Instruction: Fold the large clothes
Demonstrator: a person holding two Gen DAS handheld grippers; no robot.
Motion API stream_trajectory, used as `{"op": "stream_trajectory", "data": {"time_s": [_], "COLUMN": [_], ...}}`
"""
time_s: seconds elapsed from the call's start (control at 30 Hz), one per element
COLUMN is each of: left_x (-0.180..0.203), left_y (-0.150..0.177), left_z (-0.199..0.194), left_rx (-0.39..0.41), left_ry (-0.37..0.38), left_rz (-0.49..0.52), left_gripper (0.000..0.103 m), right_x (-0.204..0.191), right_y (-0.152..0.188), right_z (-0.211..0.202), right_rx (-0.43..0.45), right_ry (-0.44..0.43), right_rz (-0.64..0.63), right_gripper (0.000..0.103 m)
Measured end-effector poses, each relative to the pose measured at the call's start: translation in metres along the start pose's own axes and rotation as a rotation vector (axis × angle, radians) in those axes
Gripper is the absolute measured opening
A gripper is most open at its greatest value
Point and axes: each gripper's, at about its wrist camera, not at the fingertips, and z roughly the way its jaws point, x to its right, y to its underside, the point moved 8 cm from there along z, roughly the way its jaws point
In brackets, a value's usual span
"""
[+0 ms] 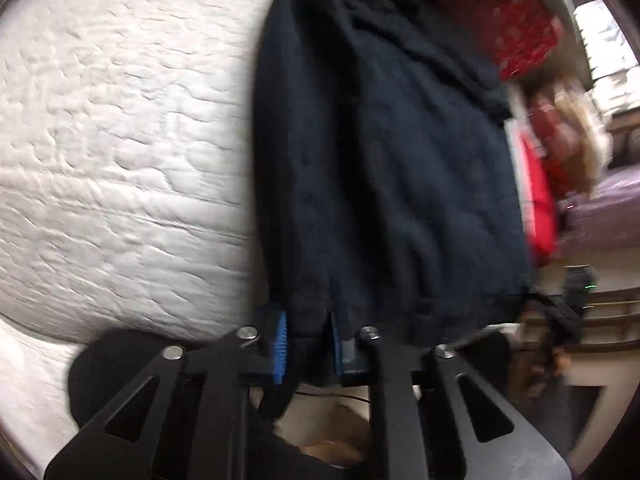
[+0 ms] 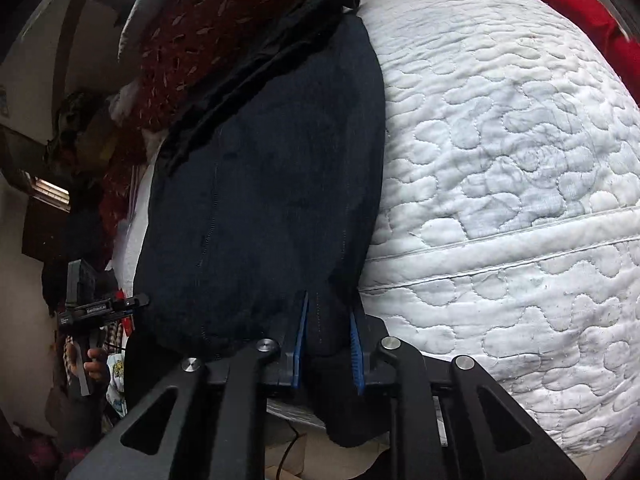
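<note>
A large dark navy garment (image 1: 384, 152) lies stretched over the white quilted mattress (image 1: 120, 140). My left gripper (image 1: 308, 344) is shut on its near hem, cloth pinched between the blue pads (image 1: 280, 340). In the right wrist view the same garment (image 2: 264, 184) runs away from me across the mattress (image 2: 500, 160). My right gripper (image 2: 326, 344) is shut on the hem, cloth between its blue pads (image 2: 354, 340). The left gripper (image 2: 100, 308) shows at the far left of that view, holding the other corner.
Red patterned bedding (image 2: 200, 40) is piled at the far end of the garment. A red cushion (image 1: 540, 200) and a purple surface (image 1: 608, 208) lie to the right in the left wrist view. The mattress edge seam (image 2: 500, 248) is near me.
</note>
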Motion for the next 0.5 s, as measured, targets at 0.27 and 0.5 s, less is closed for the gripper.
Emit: {"op": "stream_trajectory", "data": {"time_s": [0.27, 0.5], "left_x": [0.028, 0.043], "left_y": [-0.037, -0.102], "left_z": [-0.053, -0.072], "left_rx": [0.114, 0.209], "left_ry": [0.233, 0.276], "left_rz": [-0.096, -0.129], "left_gripper": [0.013, 0.012], "right_x": [-0.047, -0.053], "right_y": [-0.043, -0.114], "right_z": [-0.044, -0.068], "right_rx": [0.148, 0.303], "right_ry": [-0.229, -0.371], "right_rz": [0.024, 0.104], "right_gripper": [0.009, 0.008]}}
